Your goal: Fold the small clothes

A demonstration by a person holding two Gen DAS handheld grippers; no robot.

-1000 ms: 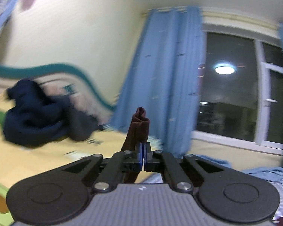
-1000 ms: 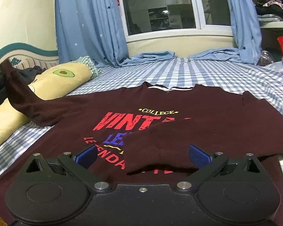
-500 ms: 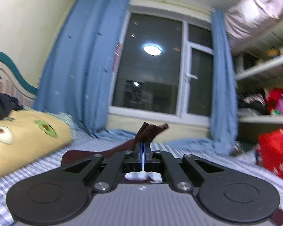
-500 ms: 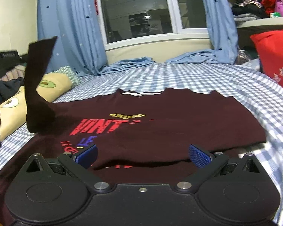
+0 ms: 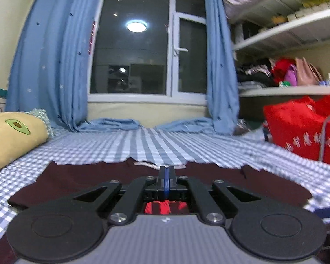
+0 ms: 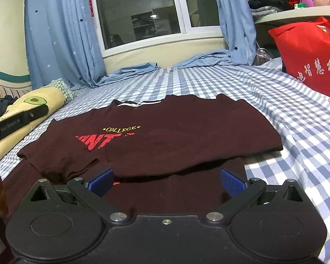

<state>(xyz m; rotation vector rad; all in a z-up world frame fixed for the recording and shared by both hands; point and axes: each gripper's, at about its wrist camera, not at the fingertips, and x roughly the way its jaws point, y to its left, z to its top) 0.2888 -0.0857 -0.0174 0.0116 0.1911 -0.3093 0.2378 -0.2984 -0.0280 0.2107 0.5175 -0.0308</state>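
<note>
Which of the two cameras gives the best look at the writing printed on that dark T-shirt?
The right wrist view. It looks down on the T-shirt, showing the print: yellow "COLLEGE" above red letters partly covered by folded cloth. The left wrist view sees the T-shirt edge-on; only a red scrap of print shows.

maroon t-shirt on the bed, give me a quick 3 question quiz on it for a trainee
1. True or false: the left sleeve of the maroon t-shirt already lies folded in over its chest print.
2. Which gripper has its jaws wide apart? A) left gripper B) right gripper
3. Fill in: the yellow word still readable on the shirt is ____.

Key
1. True. A flap of fabric lies across the left side of the red lettering.
2. B. The left one's jaws are pressed together, with no cloth seen between them.
3. COLLEGE.
</note>
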